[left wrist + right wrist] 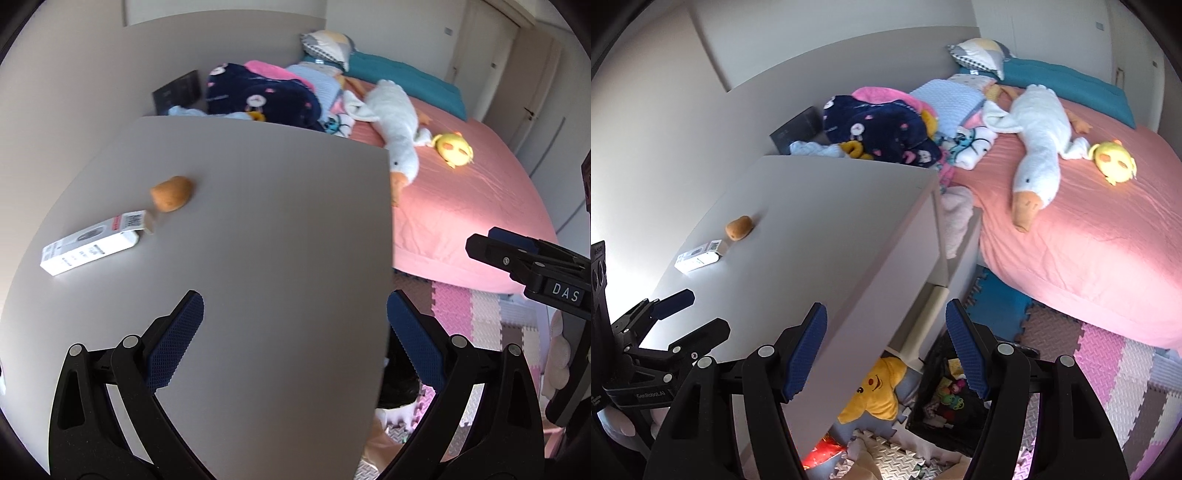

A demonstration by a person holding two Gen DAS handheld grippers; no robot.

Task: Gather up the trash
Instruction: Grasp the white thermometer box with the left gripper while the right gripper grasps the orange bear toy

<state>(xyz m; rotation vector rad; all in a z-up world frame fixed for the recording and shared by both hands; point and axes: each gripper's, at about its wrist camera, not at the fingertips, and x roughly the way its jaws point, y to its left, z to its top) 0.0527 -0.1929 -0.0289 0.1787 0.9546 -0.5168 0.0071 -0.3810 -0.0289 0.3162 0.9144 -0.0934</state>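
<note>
Meanwhile, a white printed carton (90,246) lies flat near the grey counter's (258,221) left edge, just beside a brown potato-like lump (171,193); both grippers' fingers stand wide, empty.

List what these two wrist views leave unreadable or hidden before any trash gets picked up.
- White box: print too small and blurred, both views.
- Brown lump: what it is, unclear; soft focus.
- Black bin under the desk: contents half hidden by right gripper fingers.
- Dark box behind desk: lower part cut off by desk edge.
</note>
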